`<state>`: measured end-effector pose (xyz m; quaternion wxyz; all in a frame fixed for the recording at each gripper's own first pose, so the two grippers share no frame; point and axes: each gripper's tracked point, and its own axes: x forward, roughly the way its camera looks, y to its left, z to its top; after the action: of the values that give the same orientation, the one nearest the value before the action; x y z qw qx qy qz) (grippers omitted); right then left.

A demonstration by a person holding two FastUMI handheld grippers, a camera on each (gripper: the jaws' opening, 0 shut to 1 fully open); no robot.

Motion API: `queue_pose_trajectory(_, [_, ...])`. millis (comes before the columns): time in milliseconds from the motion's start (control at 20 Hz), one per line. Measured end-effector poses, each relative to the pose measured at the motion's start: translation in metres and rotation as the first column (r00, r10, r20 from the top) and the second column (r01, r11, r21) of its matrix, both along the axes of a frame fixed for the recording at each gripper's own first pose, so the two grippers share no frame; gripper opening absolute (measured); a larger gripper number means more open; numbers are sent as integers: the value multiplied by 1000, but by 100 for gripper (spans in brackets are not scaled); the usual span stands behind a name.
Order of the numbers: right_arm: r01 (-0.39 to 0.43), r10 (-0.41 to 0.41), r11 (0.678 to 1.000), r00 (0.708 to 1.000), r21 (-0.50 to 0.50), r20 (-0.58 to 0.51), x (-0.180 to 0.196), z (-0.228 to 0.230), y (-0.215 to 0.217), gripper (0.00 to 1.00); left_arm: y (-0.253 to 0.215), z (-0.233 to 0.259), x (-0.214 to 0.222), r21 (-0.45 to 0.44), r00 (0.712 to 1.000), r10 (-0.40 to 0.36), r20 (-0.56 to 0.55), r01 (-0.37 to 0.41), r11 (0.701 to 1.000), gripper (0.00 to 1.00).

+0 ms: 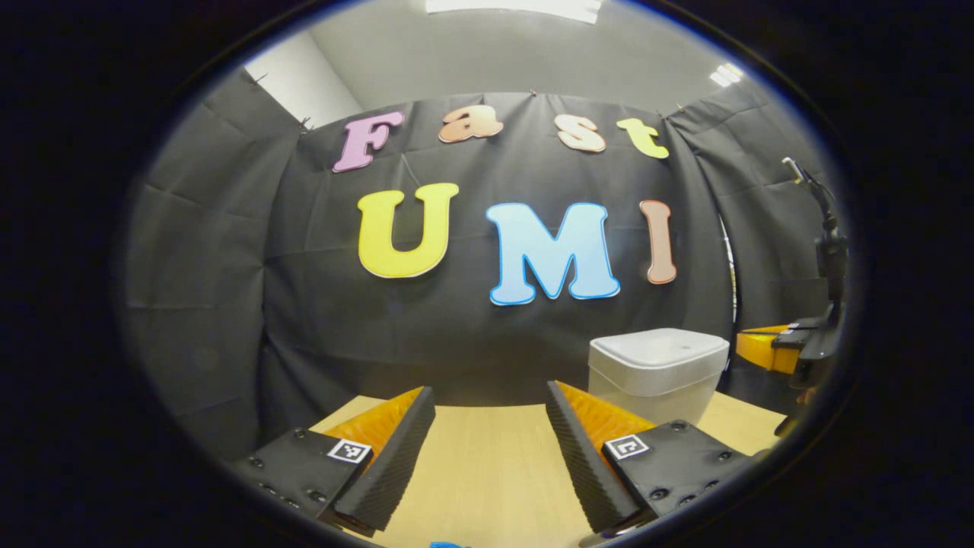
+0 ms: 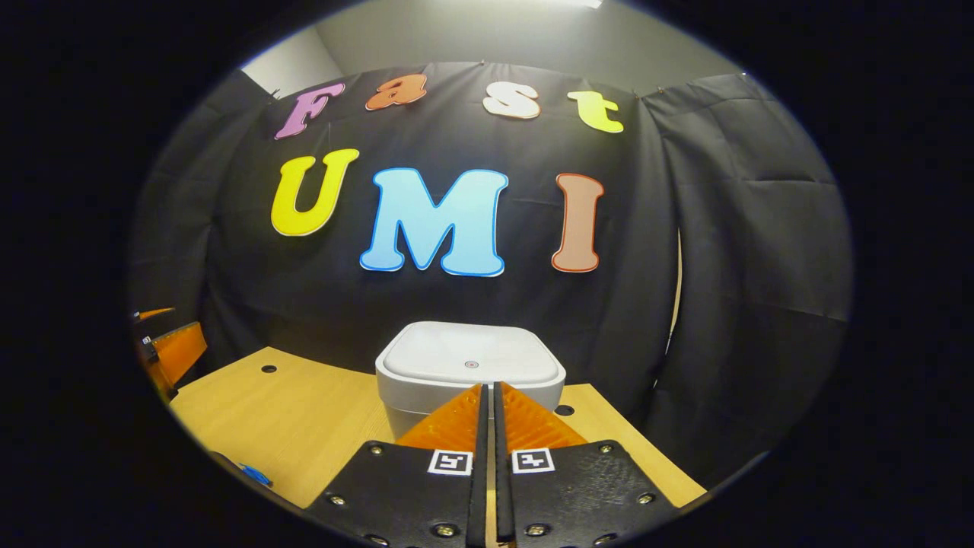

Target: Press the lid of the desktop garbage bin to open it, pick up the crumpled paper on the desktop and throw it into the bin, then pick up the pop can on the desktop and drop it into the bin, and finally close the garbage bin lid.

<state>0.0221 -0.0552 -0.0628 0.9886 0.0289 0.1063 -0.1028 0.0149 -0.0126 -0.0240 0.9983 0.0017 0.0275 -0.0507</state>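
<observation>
L hand-held gripper (image 1: 491, 426) is being held w/ fingers wide apart, nothing between them, above bare worktop (image 1: 487, 472); the bin (image 1: 656, 373) is being seen to its right and farther back, lid (image 1: 659, 346) down. Paper and can aren't being made out; a small blue thing (image 2: 255, 473) is being glimpsed at the worktop's near-left edge, left of the bin, too small to ID.

R hand-held gripper (image 2: 491, 396) is being held w/ fingers brought together, nothing clamped, tips lined up just in front of the bin's front wall, centred on it and aimed toward the lid w/ its small round mark (image 2: 472, 364). Contact w/ the bin can't be told.

Judgement: lid-press step is being set up, task barely begun. Risks: if the push is being made at the front wall rather than down on the lid top, the light bin could be shoved back toward the cloth or tipped instead of latching open. An off-centre press may not be releasing the catch. Closed tips could be slipping off the smooth lid.
</observation>
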Motion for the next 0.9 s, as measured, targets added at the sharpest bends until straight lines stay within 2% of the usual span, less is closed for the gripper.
queue_pose_trajectory(50, [-10, 10, 1000, 1000, -8, 5, 2, 3, 1, 1, 1, -1, -1, -1, 1000, 6, -2, -6, 1000, 96])
queue_pose_trajectory(400, [-65, 66, 997, 998, -35, 11, 46, 10, 4, 1, 14, -8, -3, -10, 999, 44, -26, -44, 999, 96])
queue_pose_trajectory(600, [-90, 91, 996, 995, 15, -38, 66, -5, 8, 2, 20, -12, -6, -16, 998, 54, -39, -55, 998, 96])
queue_pose_trajectory(900, [-94, 104, 990, 991, 108, -84, 70, -21, 6, 2, 37, -16, -8, -10, 995, 91, -49, -92, 996, 96])
